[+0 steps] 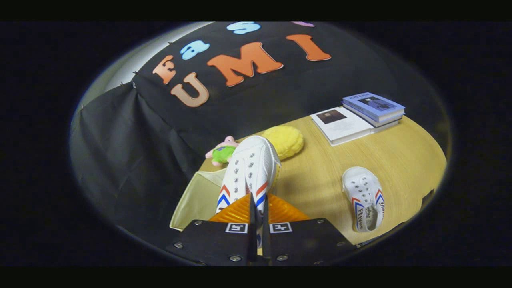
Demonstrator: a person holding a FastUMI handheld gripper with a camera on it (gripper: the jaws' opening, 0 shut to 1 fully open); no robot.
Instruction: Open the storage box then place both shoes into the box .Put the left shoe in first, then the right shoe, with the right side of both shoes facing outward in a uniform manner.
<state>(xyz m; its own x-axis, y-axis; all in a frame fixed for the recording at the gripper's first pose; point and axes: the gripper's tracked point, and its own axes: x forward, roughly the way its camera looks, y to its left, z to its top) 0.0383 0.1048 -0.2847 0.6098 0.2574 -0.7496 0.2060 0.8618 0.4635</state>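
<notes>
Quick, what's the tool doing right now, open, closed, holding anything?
Tool: closed on a white shoe, held above the storage box; the other shoe lies on the table.

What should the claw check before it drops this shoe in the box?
1. Claw pinching the held shoe firmly: ok, fingers nearly closed on it.
2. Storage box open: ok, its inside shows beside the shoe.
3. Shoe over the box opening: cannot tell; it looks near the box's edge.
4. This is the left shoe: cannot tell.
5. Second shoe waiting on the table: ok, lying apart from the box.
</notes>
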